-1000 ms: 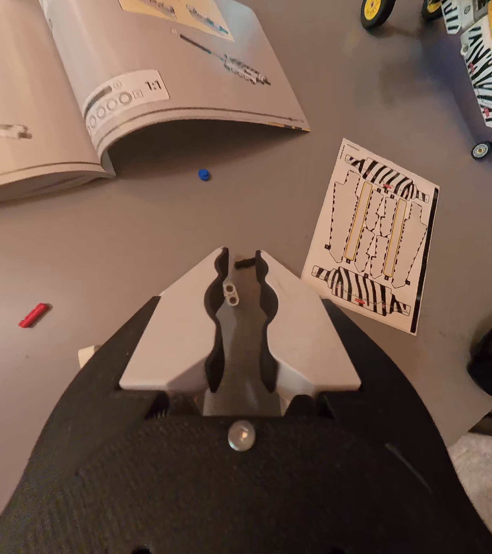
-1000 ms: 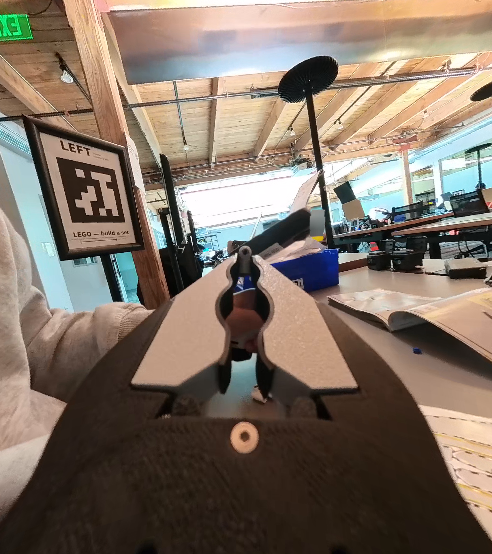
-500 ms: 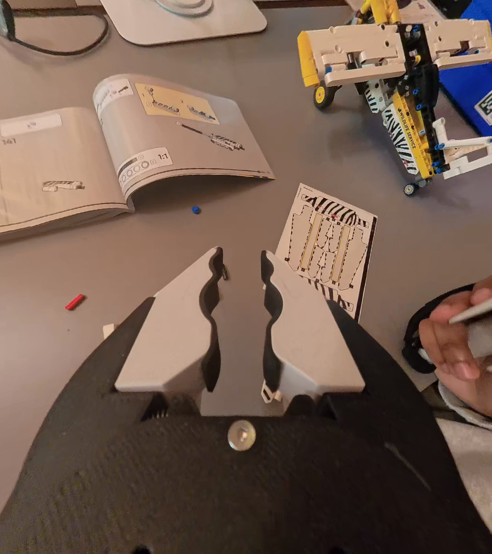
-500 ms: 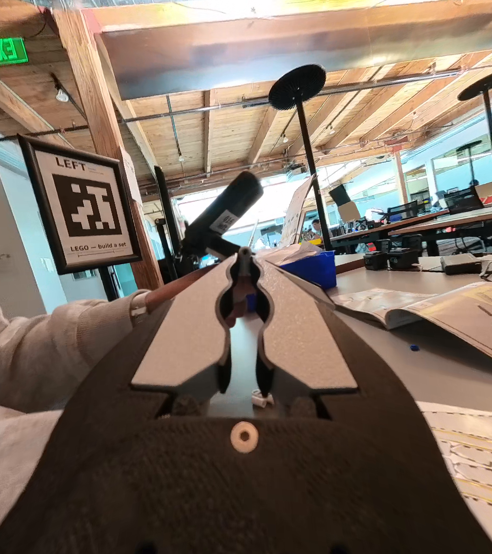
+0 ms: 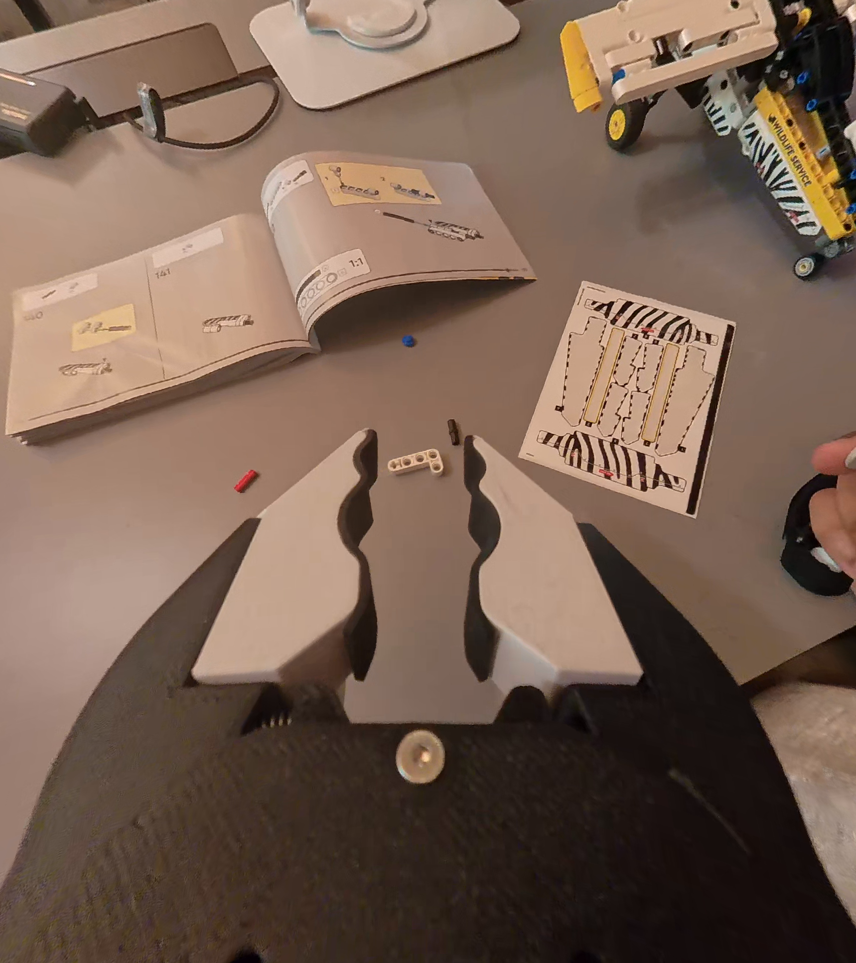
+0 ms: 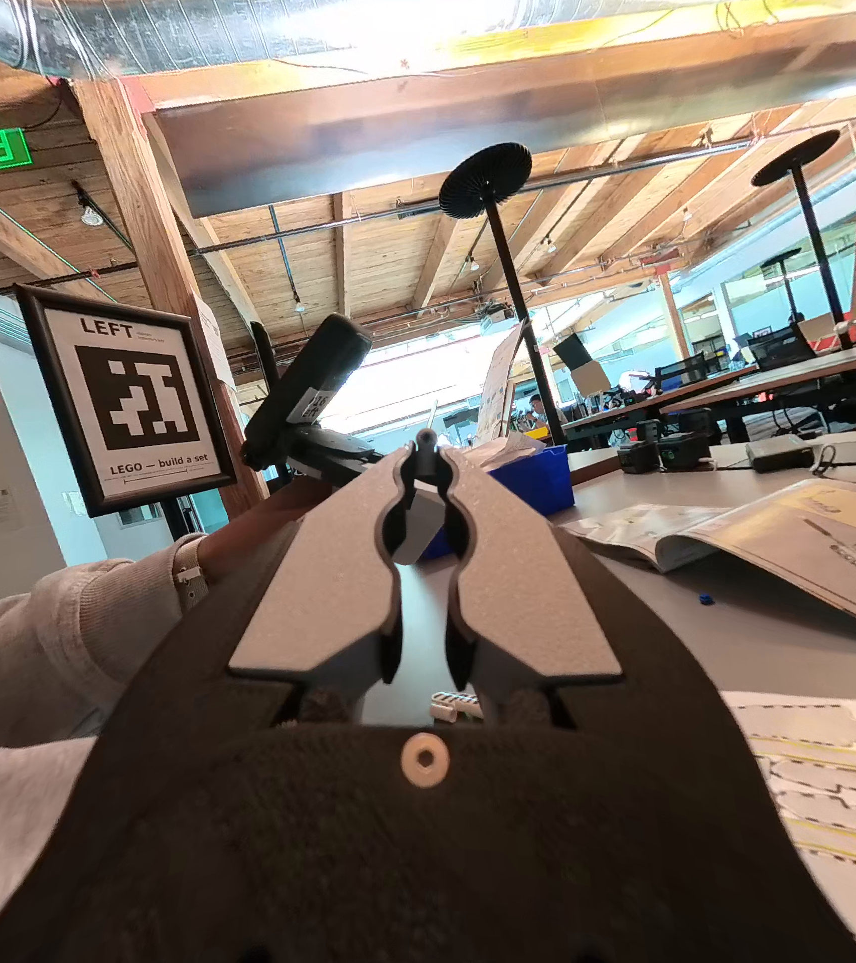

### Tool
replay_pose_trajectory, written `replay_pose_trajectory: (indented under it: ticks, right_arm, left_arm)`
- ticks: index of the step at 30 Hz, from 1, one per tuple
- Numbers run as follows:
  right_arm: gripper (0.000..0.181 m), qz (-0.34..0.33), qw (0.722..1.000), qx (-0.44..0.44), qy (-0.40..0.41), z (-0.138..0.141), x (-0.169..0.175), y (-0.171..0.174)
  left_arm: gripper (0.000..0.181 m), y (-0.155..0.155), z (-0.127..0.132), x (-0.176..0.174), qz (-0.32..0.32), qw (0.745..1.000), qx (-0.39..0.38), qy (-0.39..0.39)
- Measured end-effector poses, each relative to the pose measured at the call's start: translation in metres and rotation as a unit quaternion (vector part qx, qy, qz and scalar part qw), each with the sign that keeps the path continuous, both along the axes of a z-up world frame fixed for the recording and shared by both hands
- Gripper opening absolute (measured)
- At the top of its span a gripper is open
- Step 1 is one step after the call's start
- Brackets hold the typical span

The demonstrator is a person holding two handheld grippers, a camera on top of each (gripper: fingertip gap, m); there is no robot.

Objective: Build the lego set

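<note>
My left gripper is open and empty, held above the grey table. A small white L-shaped beam lies on the table just beyond its fingertips, with a black pin beside it. My right gripper is shut on a small dark grey pin that sticks out past its tips, held up off the table. The part-built yellow and white zebra-striped model stands at the far right. The left gripper also shows in the right wrist view, raised in a hand.
An open instruction booklet lies to the left, a zebra sticker sheet to the right. A red pin and a blue piece lie loose. A monitor base, a cable and a blue bin stand behind. The blue piece lies some 15 centimetres from my left tips, 25 centimetres from my right tips. The right camera catches it too, in the right wrist view.
My left gripper has risen, pulled back and opened wider; the white beam that was between its fingers now lies on the table. My right gripper has stayed shut on the grey pin.
</note>
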State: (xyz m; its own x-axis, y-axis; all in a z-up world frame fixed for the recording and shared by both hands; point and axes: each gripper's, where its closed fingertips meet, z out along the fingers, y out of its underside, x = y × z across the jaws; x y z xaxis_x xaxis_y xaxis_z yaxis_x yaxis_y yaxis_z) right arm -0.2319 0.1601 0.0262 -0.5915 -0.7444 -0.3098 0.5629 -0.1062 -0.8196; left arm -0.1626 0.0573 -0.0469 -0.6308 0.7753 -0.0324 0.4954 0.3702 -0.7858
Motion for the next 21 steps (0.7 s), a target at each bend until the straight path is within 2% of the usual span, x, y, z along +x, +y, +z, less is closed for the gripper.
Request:
replay_pose_trajectory:
  ticks: [6, 14, 18, 21]
  right_arm:
    - [0.005, -0.002, 1.0, -0.002, 0.009, 0.0, 0.002, 0.0]
    - [0.005, -0.023, 0.999, 0.005, 0.029, -0.002, 0.007, -0.006]
    - [0.005, -0.043, 0.997, 0.032, 0.062, -0.011, 0.013, -0.019]
    - [0.005, -0.076, 0.994, 0.072, 0.033, -0.018, -0.003, -0.028]
  left_arm:
    - [0.041, 0.001, 0.017, -0.008, -0.003, 1.0, -0.02, 0.009]
    - [0.054, 0.003, 0.032, 0.001, 0.012, 0.991, -0.112, -0.072]
    - [0.06, 0.01, 0.035, 0.0, 0.036, 0.995, -0.083, -0.029]
    - [0.066, 0.02, 0.031, 0.0, 0.056, 0.997, -0.046, -0.001]
